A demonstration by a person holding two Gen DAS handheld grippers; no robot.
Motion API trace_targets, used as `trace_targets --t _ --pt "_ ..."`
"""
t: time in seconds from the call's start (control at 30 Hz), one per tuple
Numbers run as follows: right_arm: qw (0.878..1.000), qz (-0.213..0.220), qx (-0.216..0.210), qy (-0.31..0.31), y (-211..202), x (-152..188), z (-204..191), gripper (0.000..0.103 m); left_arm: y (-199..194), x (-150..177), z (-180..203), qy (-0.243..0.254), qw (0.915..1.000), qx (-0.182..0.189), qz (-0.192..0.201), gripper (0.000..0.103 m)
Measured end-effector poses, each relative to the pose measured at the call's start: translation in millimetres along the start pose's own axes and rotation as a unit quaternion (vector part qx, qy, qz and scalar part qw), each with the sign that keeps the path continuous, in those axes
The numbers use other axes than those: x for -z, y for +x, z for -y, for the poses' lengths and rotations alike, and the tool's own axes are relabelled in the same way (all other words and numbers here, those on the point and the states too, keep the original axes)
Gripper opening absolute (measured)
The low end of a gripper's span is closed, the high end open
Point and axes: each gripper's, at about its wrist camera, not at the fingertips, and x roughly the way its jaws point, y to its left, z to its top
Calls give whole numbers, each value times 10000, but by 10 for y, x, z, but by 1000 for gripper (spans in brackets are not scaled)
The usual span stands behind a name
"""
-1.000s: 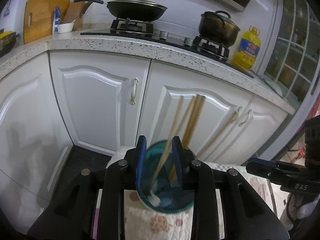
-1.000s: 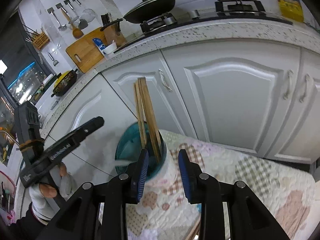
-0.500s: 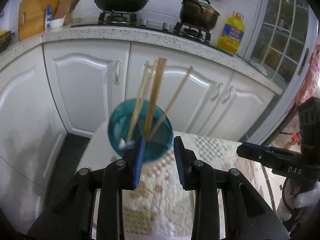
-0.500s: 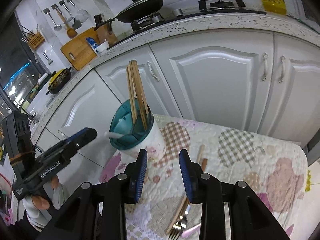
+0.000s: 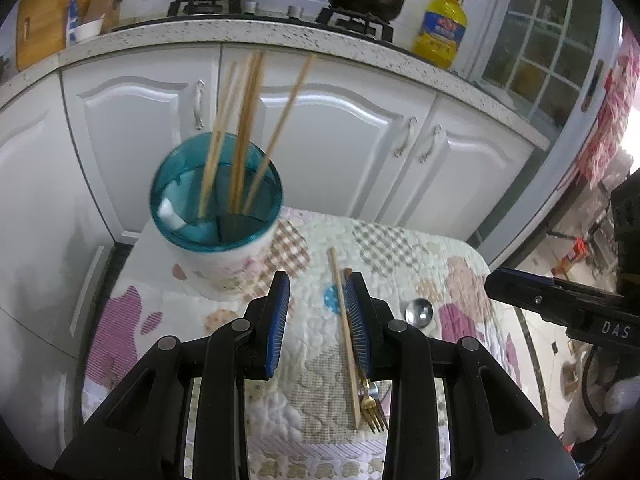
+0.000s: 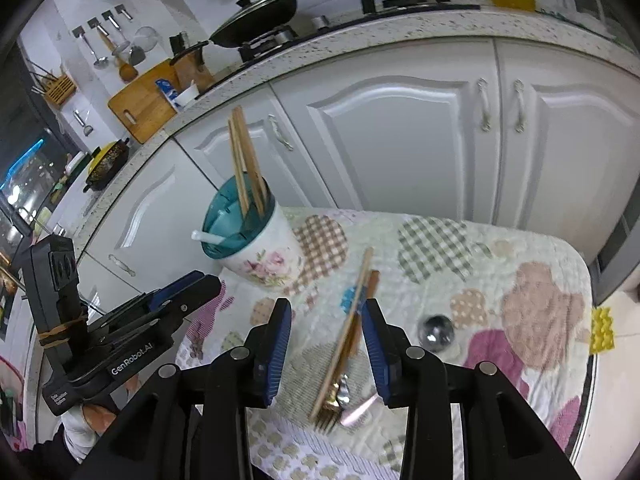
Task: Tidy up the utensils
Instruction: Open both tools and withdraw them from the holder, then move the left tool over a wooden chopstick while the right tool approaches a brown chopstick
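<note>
A floral white holder with a teal divided top (image 5: pixel 216 216) (image 6: pixel 256 244) stands on the quilted table cloth (image 5: pixel 400 256) (image 6: pixel 480 248). It holds several wooden chopsticks (image 5: pixel 244 128) (image 6: pixel 246 168) and a white spoon (image 6: pixel 210 237). A loose chopstick (image 5: pixel 343 328) (image 6: pixel 348 328), a gold fork (image 5: pixel 371 412) (image 6: pixel 330 412) and a metal spoon (image 5: pixel 419 312) (image 6: pixel 436 330) lie on the cloth. My left gripper (image 5: pixel 318 320) is open and empty above the cloth. My right gripper (image 6: pixel 326 344) is open and empty above the loose chopstick and fork.
White cabinet doors (image 5: pixel 328 132) stand behind the table under a speckled counter (image 5: pixel 280 36) with a wok, a pot and a yellow oil bottle (image 5: pixel 440 28). The table's right edge (image 6: pixel 588 340) drops to the floor.
Both grippers have pulled back and up from the holder. The holder now sits farther off, and the loose chopstick, fork and spoon have come into view.
</note>
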Motion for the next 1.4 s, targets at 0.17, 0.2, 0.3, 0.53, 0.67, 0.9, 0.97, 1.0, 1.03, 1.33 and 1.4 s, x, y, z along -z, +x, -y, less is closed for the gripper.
trace_targets --t 0.17,0.2,0.3,0.53,0.67,0.9,0.97,1.0,1.03,1.33,1.4 --pt "9999 -53 75 84 -32 111 119 36 29 71 98 150 9999 -46 -42 29" --pt "9999 -62 81 109 -35 131 141 36 36 78 109 167 9998 -49 -49 29" --pt "9997 -105 114 165 -22 176 193 36 57 104 134 212 9997 -65 -86 29" --pt "9991 -269 196 279 95 249 313 37 142 146 104 205 9995 -104 -197 29" --pt "9984 -372 253 332 172 284 369 37 205 178 53 167 9994 -106 -285 29" --pt "9970 -536 328 447 356 339 493 37 403 261 -64 -18 9973 177 -717 29" --pt "9962 -559 433 507 419 358 560 37 461 290 -82 -51 9962 255 -834 29" --pt "9958 -578 465 545 443 365 590 37 495 304 -94 -78 9955 310 -894 29" --pt "9950 -618 493 603 482 377 637 37 548 323 -112 -124 9944 383 -977 29" --pt "9943 -748 403 640 815 279 731 34 955 369 -93 -221 9895 398 -1374 29" --pt "9951 -768 343 516 886 194 648 29 1025 364 -84 -213 9890 364 -1419 29"
